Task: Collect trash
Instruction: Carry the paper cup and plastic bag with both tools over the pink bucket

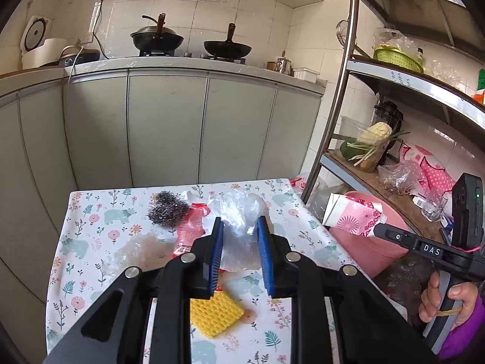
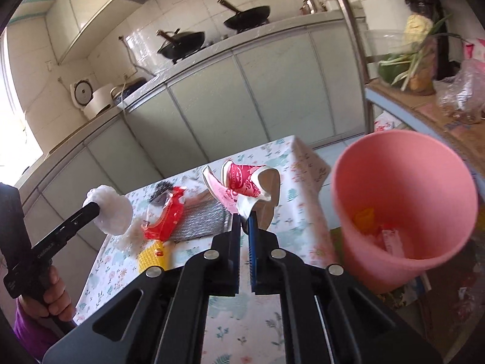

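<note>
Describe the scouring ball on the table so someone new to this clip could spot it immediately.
Start at the floral tablecloth and go to its far edge, nearest the grey cabinets. The scouring ball sits there, just left of the red wrapper. It is the only dark, wiry, metallic tangle among soft plastic scraps.

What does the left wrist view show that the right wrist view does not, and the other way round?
Only the left wrist view shows the green basket on the shelf. Only the right wrist view shows inside the pink bin, where trash already lies. Both show the left gripper holding a clear plastic bag, the right gripper shut on a pink carton, and the yellow sponge.
</note>
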{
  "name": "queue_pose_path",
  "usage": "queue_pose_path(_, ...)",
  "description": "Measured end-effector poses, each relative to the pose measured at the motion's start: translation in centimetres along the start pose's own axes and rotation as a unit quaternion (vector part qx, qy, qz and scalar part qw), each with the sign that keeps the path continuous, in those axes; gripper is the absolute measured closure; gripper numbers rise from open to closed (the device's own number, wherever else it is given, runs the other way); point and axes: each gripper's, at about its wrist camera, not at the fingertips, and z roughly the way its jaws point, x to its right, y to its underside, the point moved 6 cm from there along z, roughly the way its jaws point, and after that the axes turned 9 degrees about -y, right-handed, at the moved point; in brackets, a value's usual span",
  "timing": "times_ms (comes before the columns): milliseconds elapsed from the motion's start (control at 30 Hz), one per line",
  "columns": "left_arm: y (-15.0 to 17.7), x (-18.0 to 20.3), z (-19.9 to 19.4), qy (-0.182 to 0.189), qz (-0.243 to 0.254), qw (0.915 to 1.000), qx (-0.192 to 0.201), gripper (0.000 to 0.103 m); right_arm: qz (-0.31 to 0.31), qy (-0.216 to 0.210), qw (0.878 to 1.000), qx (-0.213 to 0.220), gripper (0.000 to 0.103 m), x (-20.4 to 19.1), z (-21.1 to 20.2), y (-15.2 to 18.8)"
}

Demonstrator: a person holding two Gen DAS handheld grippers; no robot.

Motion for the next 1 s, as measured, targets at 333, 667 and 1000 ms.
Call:
queue_pose_path(333,-2.1,8.2,-0.2,0.067,0.031,0.9971,0.017,0.082,0.012,0.055,0.996,0.067,0.098,4.0,-6.3,-1.1)
queue_pose_path(667,-3.3,17.2,1.7,0.134,0.058,0.9892,0.013,0.082,0.043,0.107,0.987,0.108,0.098,9.1,-10.0,-1.1)
queue_pose_path(1000,-2.0,25.1,6.2,0.169,0.112,0.9791,-0.016,0.082,0.076,0.139,0.983,0.096,0.098,13.2,-9.3,-0.4)
